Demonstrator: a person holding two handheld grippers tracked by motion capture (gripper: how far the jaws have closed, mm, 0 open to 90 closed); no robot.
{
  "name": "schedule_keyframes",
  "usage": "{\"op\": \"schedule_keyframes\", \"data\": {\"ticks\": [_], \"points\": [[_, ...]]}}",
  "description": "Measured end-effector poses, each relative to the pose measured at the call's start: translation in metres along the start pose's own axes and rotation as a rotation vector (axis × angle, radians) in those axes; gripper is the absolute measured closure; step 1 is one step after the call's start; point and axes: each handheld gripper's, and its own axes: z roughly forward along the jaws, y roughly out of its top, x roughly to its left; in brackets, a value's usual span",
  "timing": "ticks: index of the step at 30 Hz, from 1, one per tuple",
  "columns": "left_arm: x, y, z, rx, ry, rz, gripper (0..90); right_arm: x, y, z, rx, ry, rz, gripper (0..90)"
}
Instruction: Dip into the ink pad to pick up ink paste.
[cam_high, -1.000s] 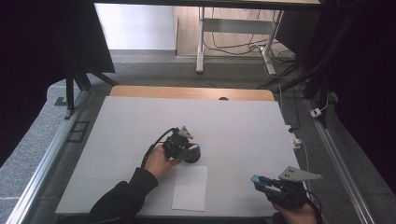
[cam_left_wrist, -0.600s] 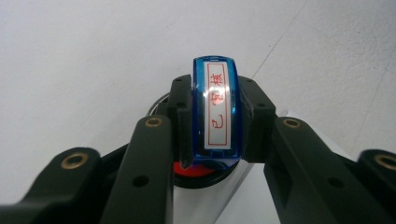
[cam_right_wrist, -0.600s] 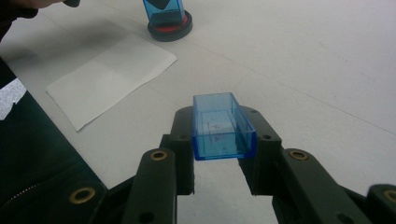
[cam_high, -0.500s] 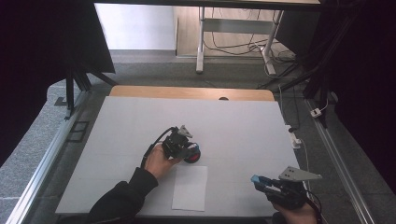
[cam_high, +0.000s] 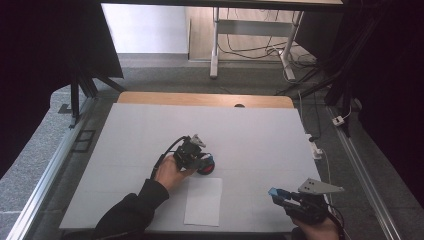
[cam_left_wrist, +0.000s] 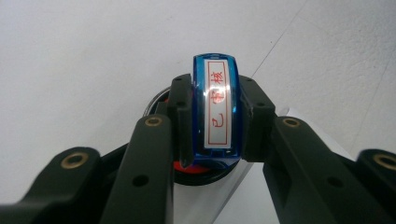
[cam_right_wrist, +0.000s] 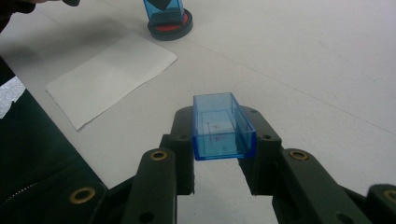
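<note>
We pressed the blue stamp (cam_left_wrist: 217, 112) down into the round red ink pad (cam_high: 206, 165), so its bottom could soak up ink. The left gripper (cam_left_wrist: 215, 122) squeezed the stamp from both sides, with its black fingers (cam_left_wrist: 181, 122) tight against the blue walls and the stamp standing right between them. The ink pad sat just under the fingertips. We think the white paper (cam_high: 204, 201), lying close by on the table (cam_high: 260, 135), waited there for the stamp mark.

The right gripper (cam_right_wrist: 223, 140) pinched the see-through blue cap (cam_right_wrist: 220, 126) between its fingers (cam_right_wrist: 184, 140), held off to the side so it stayed out of the way. The stamp and pad sat well beyond those fingertips.
</note>
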Motion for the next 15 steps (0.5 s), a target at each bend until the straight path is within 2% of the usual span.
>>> {"op": "schedule_keyframes", "data": {"ticks": [1,5,8,12,15], "points": [[-0.0006,0.0001,0.0,0.003,0.002,0.007,70.5,0.0,0.0,0.0,0.001,0.001,0.0,68.4],[0.0048,0.0004,-0.0007,0.004,-0.027,-0.02,70.3,-0.0001,0.0,0.0,0.0,0.001,0.0,68.4],[0.0018,0.0011,-0.0013,0.005,-0.011,0.029,69.9,-0.0004,-0.0001,-0.0004,-0.001,0.0,0.002,68.4],[-0.0018,0.0024,-0.0018,0.006,0.006,0.049,69.6,-0.0011,-0.0001,-0.0006,-0.001,0.0,0.007,68.4],[-0.0034,0.0022,-0.0043,-0.004,0.003,0.059,69.6,-0.0009,-0.0002,-0.0008,-0.003,-0.001,0.004,68.4]]}}
